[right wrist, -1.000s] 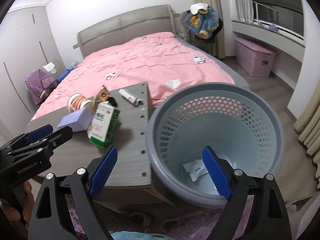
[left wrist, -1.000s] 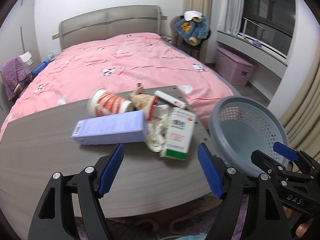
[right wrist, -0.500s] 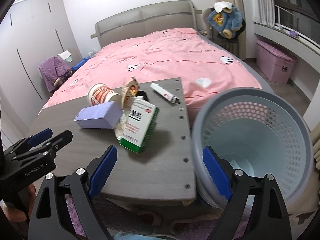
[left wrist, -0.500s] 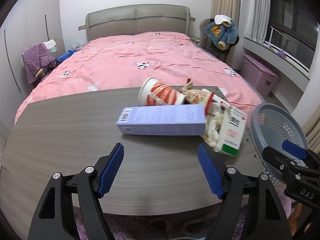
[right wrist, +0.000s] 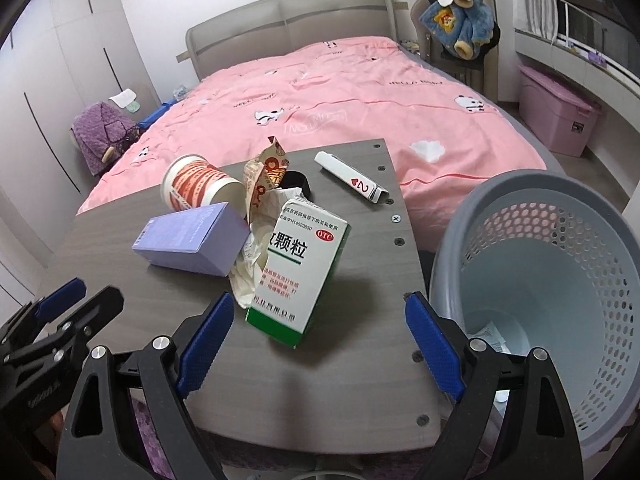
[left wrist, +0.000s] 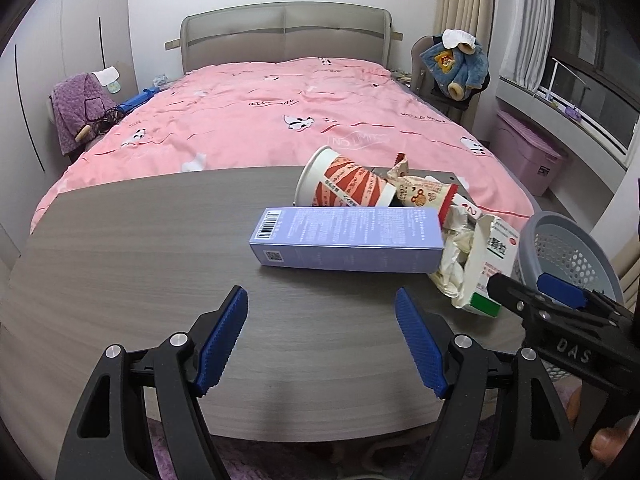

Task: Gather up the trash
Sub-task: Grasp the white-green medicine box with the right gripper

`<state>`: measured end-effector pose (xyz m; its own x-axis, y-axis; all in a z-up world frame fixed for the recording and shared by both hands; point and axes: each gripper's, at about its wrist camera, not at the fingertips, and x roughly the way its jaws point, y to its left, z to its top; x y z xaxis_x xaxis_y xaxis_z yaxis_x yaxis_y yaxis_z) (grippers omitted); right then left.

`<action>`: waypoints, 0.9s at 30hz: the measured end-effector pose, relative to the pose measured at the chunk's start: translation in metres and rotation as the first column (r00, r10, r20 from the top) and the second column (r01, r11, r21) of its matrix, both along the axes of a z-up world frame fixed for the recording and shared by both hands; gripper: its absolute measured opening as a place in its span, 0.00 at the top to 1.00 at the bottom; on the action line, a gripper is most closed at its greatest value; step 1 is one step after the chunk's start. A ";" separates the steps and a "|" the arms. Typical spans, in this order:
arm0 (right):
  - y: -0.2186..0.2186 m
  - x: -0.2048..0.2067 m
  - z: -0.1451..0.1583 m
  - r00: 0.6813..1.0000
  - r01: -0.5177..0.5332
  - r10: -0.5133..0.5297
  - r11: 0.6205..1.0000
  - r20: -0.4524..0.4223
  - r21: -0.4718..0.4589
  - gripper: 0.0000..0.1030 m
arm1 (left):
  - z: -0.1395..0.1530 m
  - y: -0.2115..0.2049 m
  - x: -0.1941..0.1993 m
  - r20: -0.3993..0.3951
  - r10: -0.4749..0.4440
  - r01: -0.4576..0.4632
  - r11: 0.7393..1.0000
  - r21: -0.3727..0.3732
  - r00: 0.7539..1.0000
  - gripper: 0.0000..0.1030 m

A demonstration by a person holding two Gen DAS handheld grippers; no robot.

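While both units hover over table [left wrist: 120,264], left hand-held gripper [left wrist: 322,340] stands agape, empty; right hand-held gripper [right wrist: 318,344] spread wider, empty. Trash clustered at table's far right: purple box [left wrist: 344,238], paper cup [left wrist: 344,184], snack wrapper [left wrist: 424,194], green-white carton [right wrist: 304,272]. Grey basket [right wrist: 560,220] just beside table edge.

The white-and-green cardboard medicine box [right wrist: 298,276] carries a red "OTC" oval, "颗粒" and "H14023630". The white playing-card pack [right wrist: 352,178] shows a red "2". The pink bedspread [right wrist: 340,92] reads "HELLO". The right tool [left wrist: 560,322] bears "DAS".
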<state>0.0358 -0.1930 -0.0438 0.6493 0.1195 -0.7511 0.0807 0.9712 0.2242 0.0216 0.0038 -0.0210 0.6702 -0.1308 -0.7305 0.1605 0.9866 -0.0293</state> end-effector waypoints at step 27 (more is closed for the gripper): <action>-0.001 0.019 -0.012 0.999 -0.015 0.018 0.997 -0.042 0.078 0.56 | -0.004 -0.002 0.006 -0.016 -0.010 0.009 1.000 -0.006 1.000 0.29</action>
<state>0.0549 -0.1939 -0.0563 0.6140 0.1889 -0.7663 0.0759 0.9523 0.2956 0.0272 0.0018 -0.0254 0.6571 -0.1414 -0.7405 0.1694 0.9848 -0.0377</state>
